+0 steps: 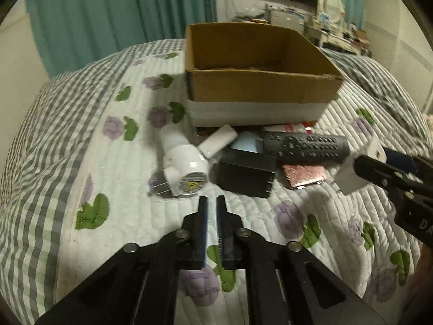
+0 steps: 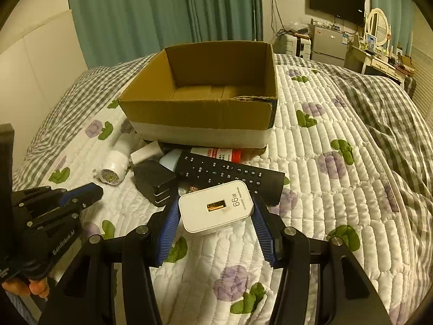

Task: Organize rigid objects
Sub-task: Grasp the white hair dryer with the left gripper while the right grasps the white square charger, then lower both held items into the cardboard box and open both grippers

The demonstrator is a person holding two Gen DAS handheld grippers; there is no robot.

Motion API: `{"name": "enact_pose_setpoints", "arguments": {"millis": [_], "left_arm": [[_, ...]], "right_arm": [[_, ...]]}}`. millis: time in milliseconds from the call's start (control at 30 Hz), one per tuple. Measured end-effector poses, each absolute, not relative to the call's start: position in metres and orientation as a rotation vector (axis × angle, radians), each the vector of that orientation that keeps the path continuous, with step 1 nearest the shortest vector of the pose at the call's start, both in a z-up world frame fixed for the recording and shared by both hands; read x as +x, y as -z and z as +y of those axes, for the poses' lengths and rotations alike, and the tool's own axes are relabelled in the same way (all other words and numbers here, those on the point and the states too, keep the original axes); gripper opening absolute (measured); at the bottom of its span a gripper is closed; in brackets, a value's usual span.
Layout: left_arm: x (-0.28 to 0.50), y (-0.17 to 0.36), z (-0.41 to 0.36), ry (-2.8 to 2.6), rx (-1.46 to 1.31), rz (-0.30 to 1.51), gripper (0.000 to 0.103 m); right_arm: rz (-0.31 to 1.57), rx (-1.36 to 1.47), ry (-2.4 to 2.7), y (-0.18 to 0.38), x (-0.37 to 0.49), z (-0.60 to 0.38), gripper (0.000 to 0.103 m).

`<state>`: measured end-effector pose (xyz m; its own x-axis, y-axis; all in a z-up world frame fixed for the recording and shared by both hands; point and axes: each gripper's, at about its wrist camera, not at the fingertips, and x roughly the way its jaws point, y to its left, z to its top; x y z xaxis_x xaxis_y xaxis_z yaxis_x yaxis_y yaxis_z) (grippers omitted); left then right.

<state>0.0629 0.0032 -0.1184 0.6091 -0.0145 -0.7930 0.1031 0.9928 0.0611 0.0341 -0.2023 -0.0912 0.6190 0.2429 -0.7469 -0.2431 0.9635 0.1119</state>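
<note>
My right gripper [image 2: 216, 203] is shut on a white 66W charger [image 2: 216, 207] and holds it above the quilt, near the pile; the charger also shows in the left wrist view [image 1: 351, 173]. My left gripper [image 1: 212, 203] is shut and empty, just short of a white plug adapter [image 1: 184, 162] and a black charger [image 1: 245, 172]. A black remote [image 2: 224, 173] lies across the pile in front of the open cardboard box [image 2: 205, 116]. The box looks empty.
A small white block [image 1: 219, 140], a pale blue object [image 1: 247, 142], a red-and-white tube [image 2: 216, 153] and a copper-coloured flat piece [image 1: 304, 174] lie in the pile. All sits on a floral quilt [image 2: 324, 189] on a bed. Furniture stands far right.
</note>
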Motion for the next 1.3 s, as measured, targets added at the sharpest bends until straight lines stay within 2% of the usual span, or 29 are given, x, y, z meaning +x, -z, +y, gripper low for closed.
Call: {"name": "enact_pose_setpoints", "arguments": {"millis": [33,67,100,300,500,567,600,733,1033,1300], "left_arm": [[0.066,0.118,0.007,0.055,0.096,0.921,0.043],[0.068,0.118,0.011,0.039,0.088,0.917,0.058],[0.068,0.117,0.014,0.021,0.079,0.904,0.068],[0.102,0.124,0.033,-0.056,-0.053,0.944,0.068],[0.126,0.142,0.016,-0.068,0.006,0.978,0.067],[0.130,0.146,0.014,-0.071,0.032,0.970,0.059],[0.132,0.148,0.013,-0.068,0.042,0.979,0.050],[0.127,0.146,0.011,-0.051,0.050,0.963,0.049],[0.086,0.094,-0.001,0.006,0.055,0.848,0.049],[0.064,0.022,-0.015,0.084,0.059,0.707,0.049]], "right_arm": [[0.863,0.004,-0.280,0.092,0.035,-0.203,0.052],[0.868,0.005,-0.282,0.092,0.037,-0.203,0.052],[0.873,0.000,-0.285,0.093,0.039,-0.202,0.052],[0.896,-0.033,-0.306,0.095,0.062,-0.197,0.052],[0.899,-0.012,-0.309,0.102,0.080,-0.199,0.052],[0.908,-0.006,-0.317,0.106,0.083,-0.199,0.052],[0.911,-0.008,-0.318,0.107,0.083,-0.199,0.052],[0.910,-0.021,-0.316,0.109,0.082,-0.197,0.052],[0.849,-0.027,-0.303,0.083,0.064,-0.200,0.052],[0.746,-0.050,-0.306,0.018,0.046,-0.202,0.052]]}}
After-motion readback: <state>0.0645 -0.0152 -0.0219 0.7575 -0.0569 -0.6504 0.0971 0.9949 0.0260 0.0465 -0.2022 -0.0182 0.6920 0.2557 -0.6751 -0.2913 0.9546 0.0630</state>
